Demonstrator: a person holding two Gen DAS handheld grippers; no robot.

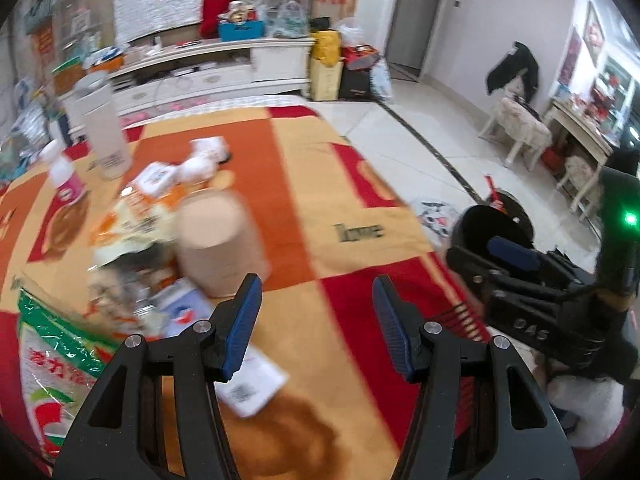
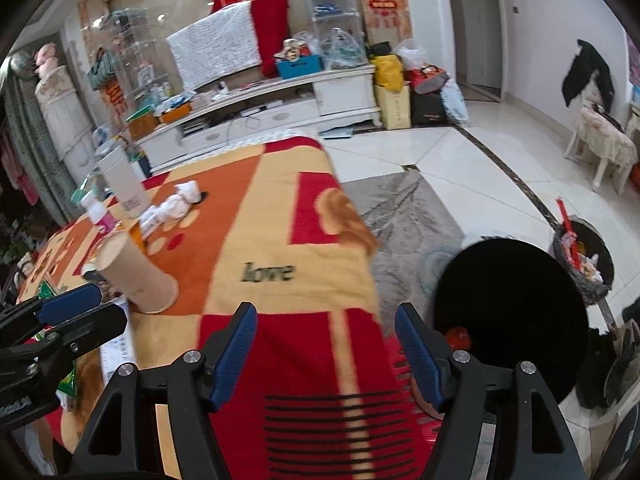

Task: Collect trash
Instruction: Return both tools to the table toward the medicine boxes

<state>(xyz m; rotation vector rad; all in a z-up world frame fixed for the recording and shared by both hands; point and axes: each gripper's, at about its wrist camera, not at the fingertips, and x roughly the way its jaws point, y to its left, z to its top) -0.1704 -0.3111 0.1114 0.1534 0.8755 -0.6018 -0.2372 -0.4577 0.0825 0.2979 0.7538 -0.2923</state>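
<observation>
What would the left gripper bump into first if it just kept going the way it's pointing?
Probably the blanket covering the table: the left gripper points down at a bare patch of it, jaws open and empty. The tipped paper cup lies just left of that line, though depth is hard to judge.

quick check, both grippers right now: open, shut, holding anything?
Left gripper: open, nothing between the fingers, over the blanket.
Right gripper: open, nothing held, near the blanket's edge by the black bin.
</observation>
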